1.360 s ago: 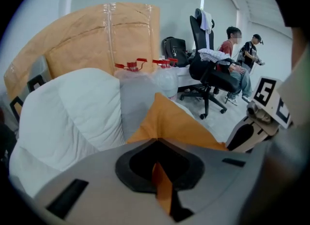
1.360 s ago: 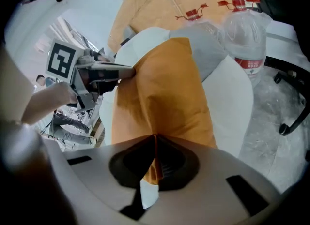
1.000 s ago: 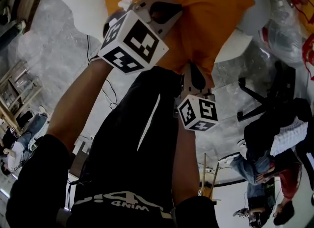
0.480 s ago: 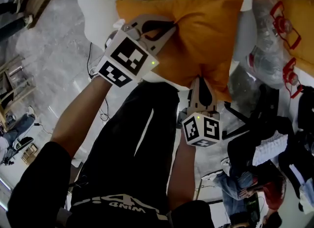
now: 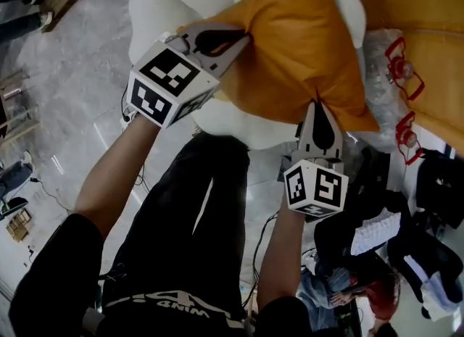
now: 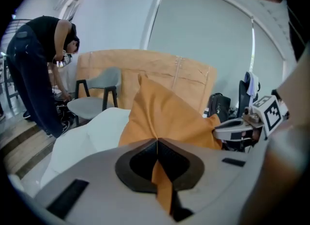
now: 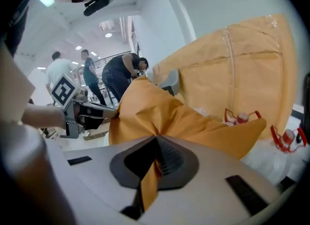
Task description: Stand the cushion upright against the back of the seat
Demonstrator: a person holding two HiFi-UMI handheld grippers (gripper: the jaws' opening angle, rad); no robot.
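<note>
An orange cushion (image 5: pixel 301 35) hangs tilted above the white seat (image 5: pixel 167 6), lifted by two corners. My left gripper (image 5: pixel 243 36) is shut on the cushion's near left corner, with orange fabric (image 6: pixel 162 190) pinched between its pads. My right gripper (image 5: pixel 317 102) is shut on the near right edge, fabric (image 7: pixel 147 183) trapped in its jaws. In the left gripper view the cushion (image 6: pixel 160 117) rises to a point ahead, with the right gripper (image 6: pixel 237 127) beyond it. In the right gripper view the cushion (image 7: pixel 164 117) spreads across the middle and the left gripper (image 7: pixel 77 110) shows at the left.
A large panel wrapped in brown paper (image 7: pixel 237 74) leans behind the seat. Clear plastic bags with red handles (image 5: pixel 399 75) lie at the right. A grey chair (image 6: pixel 94 103) stands behind. One person (image 6: pixel 38 69) bends over at the left; another (image 5: pixel 362 285) sits on the floor, lower right.
Both grippers have risen with the cushion, lifting it off the seat and tipping it up. The wrists have rolled, and the cushion now points toward the seat's back.
</note>
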